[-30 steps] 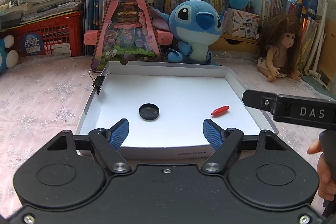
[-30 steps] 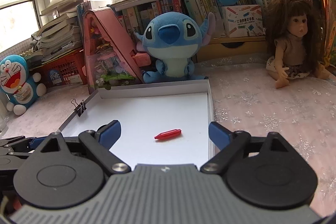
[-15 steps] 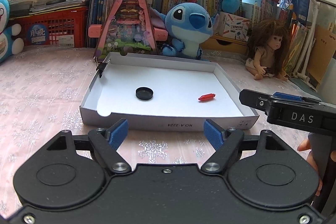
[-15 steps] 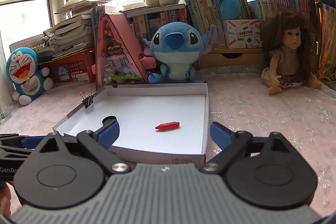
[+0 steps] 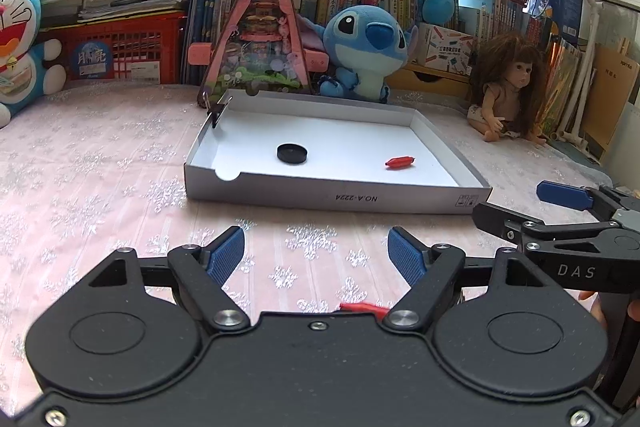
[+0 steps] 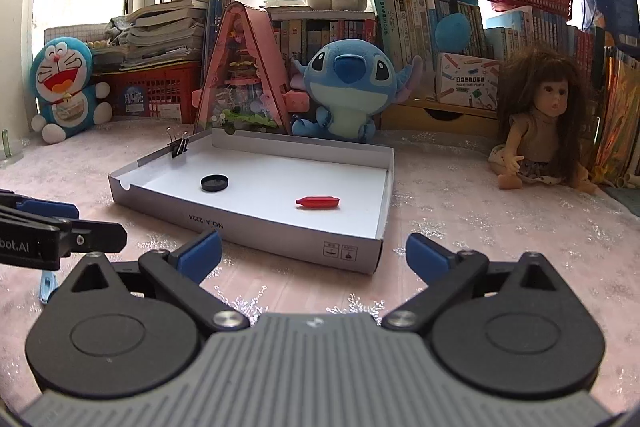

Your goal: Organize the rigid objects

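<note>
Both of your grippers hang over the pink snowflake-patterned cloth (image 5: 100, 163) short of the box, nothing between their pads. Your left gripper (image 5: 318, 253) fills the lower part of its own frame, jaws spread wide and empty; your right gripper (image 6: 312, 254) sits likewise in its frame, jaws wide apart and empty. In the left view the right gripper's blue-tipped fingers show at the right edge, also apart. The white shallow box (image 5: 336, 197) (image 6: 244, 223) lies mid-frame in both views, its near wall printed upside down. Inside it, the black round cap (image 5: 292, 152) (image 6: 214, 182) rests left of centre, and the red capsule-shaped piece (image 5: 400, 162) (image 6: 318, 202) lies on its side right of centre, the two well apart. A black binder clip (image 5: 215, 107) (image 6: 179, 145) grips the box's left wall near the far corner. A second red piece (image 5: 360, 306) peeks out just above the left gripper's body, low centre, mostly hidden. A light blue clip (image 6: 47, 285) lies on the cloth at the lower left of the right view. Behind the box stand a blue plush (image 6: 348, 89) and a doll (image 6: 544, 123).
</note>
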Tool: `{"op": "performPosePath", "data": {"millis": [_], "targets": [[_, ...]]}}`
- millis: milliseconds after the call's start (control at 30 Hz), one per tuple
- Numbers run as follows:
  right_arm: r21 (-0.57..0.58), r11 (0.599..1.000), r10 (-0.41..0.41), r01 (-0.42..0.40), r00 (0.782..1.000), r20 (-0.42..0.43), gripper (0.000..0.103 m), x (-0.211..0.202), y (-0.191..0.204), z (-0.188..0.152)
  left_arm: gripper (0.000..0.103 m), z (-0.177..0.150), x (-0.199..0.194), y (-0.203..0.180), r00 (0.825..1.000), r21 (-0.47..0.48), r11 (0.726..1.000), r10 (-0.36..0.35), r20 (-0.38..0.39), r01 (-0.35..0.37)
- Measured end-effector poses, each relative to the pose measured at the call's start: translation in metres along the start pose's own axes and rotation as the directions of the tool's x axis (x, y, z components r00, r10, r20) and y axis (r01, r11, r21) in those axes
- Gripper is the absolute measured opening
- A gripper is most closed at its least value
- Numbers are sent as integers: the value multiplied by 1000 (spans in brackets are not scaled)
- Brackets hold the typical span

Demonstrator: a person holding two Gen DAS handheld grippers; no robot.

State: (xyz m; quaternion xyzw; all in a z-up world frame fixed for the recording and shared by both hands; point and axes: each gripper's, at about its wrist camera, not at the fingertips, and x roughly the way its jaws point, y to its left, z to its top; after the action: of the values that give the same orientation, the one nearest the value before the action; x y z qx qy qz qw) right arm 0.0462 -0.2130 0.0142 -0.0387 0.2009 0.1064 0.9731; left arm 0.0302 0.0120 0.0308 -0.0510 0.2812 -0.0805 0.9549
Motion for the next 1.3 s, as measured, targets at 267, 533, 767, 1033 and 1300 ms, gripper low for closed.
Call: {"op": "performPosePath", "data": {"millis": [267,533,767,1033,1300], "targets": [[-20,1000,10,-9,1000,14,99,-15,1,-17,77,-23,-18,8,999,27,999,44,14,-45],[-58,998,20,-18,999,28,87,-35,3,-35,61,-49,-36,15,998,46,997,67,-17,-66],[-61,997,38,-39,999,-19,70,-37,0,-50,46,-56,-41,25,997,25,997,73,-37,-72],[-101,994,48,-51,998,-32,59,-47,0,-57,45,-53,-39,39,991,-19,991,129,-40,-130],[-49,998,37,-40,997,-61,31,-48,-13,-59,42,-52,-33,42,984,2,984,176,-40,-176]]}}
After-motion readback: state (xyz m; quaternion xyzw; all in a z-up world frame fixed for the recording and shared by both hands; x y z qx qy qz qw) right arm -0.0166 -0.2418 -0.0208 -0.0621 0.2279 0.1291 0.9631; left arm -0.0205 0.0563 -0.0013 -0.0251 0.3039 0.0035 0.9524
